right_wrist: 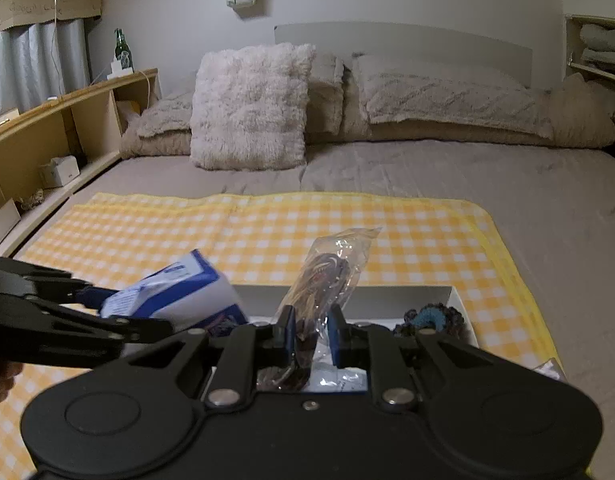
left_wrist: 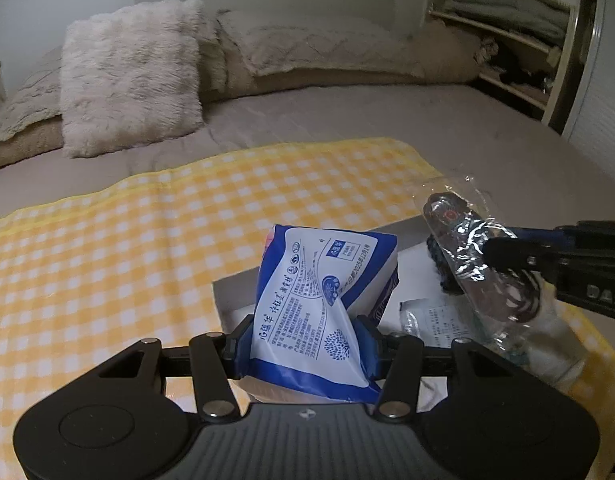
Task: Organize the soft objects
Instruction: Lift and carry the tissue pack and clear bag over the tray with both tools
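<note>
My left gripper [left_wrist: 305,338] is shut on a blue and white tissue pack [left_wrist: 325,296] and holds it above the grey box [left_wrist: 235,292]. The pack also shows in the right wrist view [right_wrist: 179,296]. My right gripper [right_wrist: 310,332] is shut on a clear plastic bag with dark items inside [right_wrist: 327,276], held over the same box [right_wrist: 453,294]. The bag shows in the left wrist view [left_wrist: 467,248] at the right. A dark blue crocheted piece [right_wrist: 431,318] lies in the box. The box rests on a yellow checked cloth [right_wrist: 227,232] spread on the bed.
A fluffy cushion [right_wrist: 247,108] and pillows [right_wrist: 443,92] lie at the head of the bed. A wooden shelf [right_wrist: 59,128] with a green bottle [right_wrist: 122,50] runs along the left. Shelves with folded blankets [left_wrist: 503,4] stand at the right.
</note>
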Available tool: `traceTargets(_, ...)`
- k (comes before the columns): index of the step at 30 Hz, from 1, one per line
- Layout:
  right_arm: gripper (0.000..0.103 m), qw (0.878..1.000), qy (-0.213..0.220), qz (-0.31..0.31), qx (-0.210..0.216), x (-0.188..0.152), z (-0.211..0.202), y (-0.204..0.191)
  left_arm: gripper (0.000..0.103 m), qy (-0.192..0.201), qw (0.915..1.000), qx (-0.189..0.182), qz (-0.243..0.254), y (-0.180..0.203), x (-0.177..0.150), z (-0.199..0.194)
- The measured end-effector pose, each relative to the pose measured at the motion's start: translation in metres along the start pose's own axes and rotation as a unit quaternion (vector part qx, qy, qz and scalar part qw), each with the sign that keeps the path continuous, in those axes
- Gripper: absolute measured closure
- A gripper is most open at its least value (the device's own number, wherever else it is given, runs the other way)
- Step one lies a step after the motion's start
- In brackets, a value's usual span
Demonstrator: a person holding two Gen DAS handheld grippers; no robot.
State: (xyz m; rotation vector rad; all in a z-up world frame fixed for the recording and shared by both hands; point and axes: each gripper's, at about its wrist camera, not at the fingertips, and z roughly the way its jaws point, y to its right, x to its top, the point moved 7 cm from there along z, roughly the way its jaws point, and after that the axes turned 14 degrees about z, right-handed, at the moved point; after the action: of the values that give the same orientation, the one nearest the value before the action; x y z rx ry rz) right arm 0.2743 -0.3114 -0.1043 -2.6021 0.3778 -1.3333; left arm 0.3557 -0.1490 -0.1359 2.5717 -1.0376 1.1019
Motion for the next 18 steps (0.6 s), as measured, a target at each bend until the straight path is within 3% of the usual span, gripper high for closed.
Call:
traceTargets(7,0.085,1.0,-0.02,-0.013,0.0,-0.007,0.014,0.001,0.05,-0.012,0.9998,0.001,0.014,0.002,0.004,0.042)
traceTargets(13,0.085,0.999,-0.037,-0.014,-0.006,-0.013,0.027,0.008,0.05,-0.036,0.9929,0.005,0.113,0.012,-0.008,0.069)
traceTargets(18,0.085,0.999,-0.051,-0.006,0.0,-0.018,0.034,0.011,0.051,-0.029,0.9797,-0.005,0.198,0.019,-0.02,0.077)
